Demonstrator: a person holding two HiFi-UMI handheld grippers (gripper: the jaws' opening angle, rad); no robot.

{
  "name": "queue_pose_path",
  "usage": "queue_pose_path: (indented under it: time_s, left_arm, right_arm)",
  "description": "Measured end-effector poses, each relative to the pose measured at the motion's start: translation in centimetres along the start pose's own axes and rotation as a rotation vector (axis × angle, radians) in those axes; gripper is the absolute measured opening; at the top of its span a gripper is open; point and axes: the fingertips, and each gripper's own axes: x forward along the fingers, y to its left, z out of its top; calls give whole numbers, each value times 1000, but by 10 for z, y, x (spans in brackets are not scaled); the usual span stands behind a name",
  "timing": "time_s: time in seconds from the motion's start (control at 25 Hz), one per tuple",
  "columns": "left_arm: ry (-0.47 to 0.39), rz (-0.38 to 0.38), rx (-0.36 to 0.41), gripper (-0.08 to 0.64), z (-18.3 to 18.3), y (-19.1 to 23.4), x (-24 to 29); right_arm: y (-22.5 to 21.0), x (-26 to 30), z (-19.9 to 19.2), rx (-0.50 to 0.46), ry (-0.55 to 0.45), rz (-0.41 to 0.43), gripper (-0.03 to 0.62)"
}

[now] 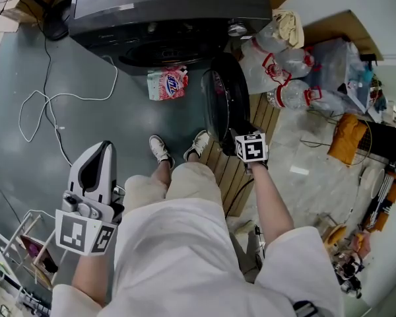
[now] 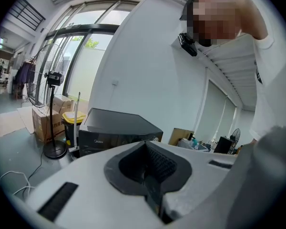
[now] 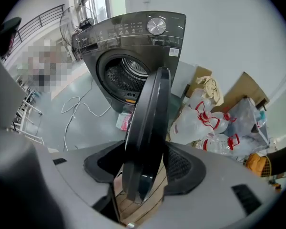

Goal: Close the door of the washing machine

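The dark washing machine (image 1: 171, 18) stands at the top of the head view, its drum (image 3: 126, 78) showing in the right gripper view. Its round door (image 1: 224, 101) hangs open, swung out edge-on toward me. My right gripper (image 1: 241, 134) points steeply down over the door's free rim. That rim (image 3: 148, 128) sits between the black pads, and the jaws are shut on it. My left gripper (image 1: 96, 157) is held low at the left, away from the machine, its white jaws closed together with nothing between them. It also shows in its own view (image 2: 145, 163).
A pink detergent bag (image 1: 167, 83) lies on the floor before the machine. A white cable (image 1: 53, 104) loops at the left. Plastic bags with bottles (image 1: 290, 71) pile to the door's right. Wooden slats (image 1: 237, 170) lie under the door, and my feet (image 1: 160, 149) are beside them.
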Motion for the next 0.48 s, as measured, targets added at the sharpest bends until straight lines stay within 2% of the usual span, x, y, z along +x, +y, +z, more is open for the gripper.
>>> queue_pose_path:
  time_s: [0.32, 0.48]
  left_arm:
    - [-23, 21, -42, 5, -2, 16, -12]
    - [-31, 36, -58, 4, -3, 23, -14]
  right_arm:
    - [38, 1, 12, 82, 2, 33, 252]
    - [59, 1, 20, 39, 7, 55, 267]
